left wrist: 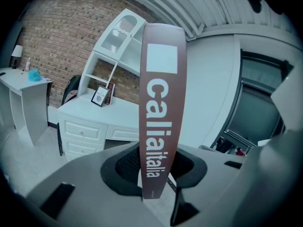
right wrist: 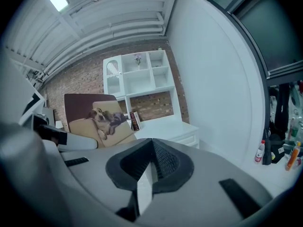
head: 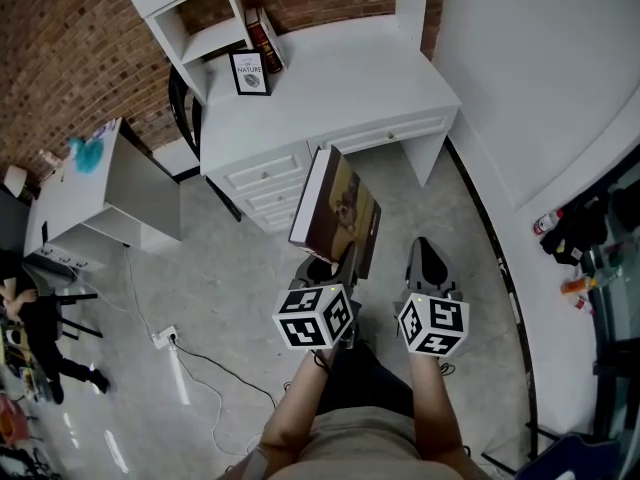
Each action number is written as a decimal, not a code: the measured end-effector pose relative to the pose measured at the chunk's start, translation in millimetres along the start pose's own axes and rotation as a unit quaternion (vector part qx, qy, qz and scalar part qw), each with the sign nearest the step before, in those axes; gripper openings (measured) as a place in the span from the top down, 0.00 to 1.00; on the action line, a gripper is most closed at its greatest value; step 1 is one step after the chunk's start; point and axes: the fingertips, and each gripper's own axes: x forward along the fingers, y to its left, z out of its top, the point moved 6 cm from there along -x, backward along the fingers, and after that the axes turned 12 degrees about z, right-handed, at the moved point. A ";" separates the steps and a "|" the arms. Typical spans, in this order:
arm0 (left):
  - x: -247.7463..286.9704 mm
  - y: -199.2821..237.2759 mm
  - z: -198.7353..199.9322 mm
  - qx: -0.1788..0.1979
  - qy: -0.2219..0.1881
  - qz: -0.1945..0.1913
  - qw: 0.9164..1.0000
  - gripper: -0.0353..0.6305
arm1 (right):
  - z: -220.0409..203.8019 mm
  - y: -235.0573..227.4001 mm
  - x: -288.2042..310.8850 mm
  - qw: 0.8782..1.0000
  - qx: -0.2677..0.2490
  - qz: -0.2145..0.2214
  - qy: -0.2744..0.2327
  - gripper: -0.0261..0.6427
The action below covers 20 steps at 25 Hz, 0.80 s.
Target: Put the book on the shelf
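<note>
A large brown book [head: 338,211] with a dog picture on its cover stands upright in my left gripper [head: 333,268], which is shut on its lower edge. In the left gripper view the brown spine [left wrist: 160,103] with white lettering rises from between the jaws. The white shelf unit [head: 188,13] stands on the white desk [head: 340,78] ahead of me, with a couple of books [head: 266,38] in one compartment. My right gripper [head: 428,258] hovers to the right of the book, shut and holding nothing. The right gripper view shows the book's cover [right wrist: 97,119] at left and the shelf unit [right wrist: 137,74] beyond.
A framed picture [head: 249,72] leans on the desk by the shelf. A black chair [head: 181,98] and a small white table [head: 95,183] stand to the left. A power strip with its cable [head: 165,336] lies on the floor. Bottles [head: 560,228] stand at the right.
</note>
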 end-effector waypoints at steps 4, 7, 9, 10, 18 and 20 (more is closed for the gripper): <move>13.3 8.6 11.7 -0.002 -0.002 0.001 1.000 0.72 | 4.6 3.4 18.5 1.000 -0.003 0.004 0.001 0.94; 28.3 13.0 23.1 -0.002 -0.004 -0.001 1.000 0.72 | 10.3 0.6 35.0 1.000 -0.006 0.002 0.000 0.94; 39.8 16.2 31.4 -0.002 -0.005 -0.003 1.000 0.72 | 14.3 -1.8 47.9 1.000 -0.006 0.000 -0.002 0.94; 45.9 17.8 35.8 -0.001 -0.006 -0.004 1.000 0.72 | 16.4 -3.1 55.2 1.000 -0.004 0.000 -0.004 0.94; 89.0 35.4 72.3 -0.005 -0.009 -0.005 1.000 0.72 | 36.5 -3.5 113.1 1.000 -0.014 0.005 -0.004 0.94; 97.4 40.2 79.0 -0.007 -0.009 -0.005 1.000 0.72 | 39.2 -3.6 124.7 1.000 -0.016 0.005 -0.002 0.94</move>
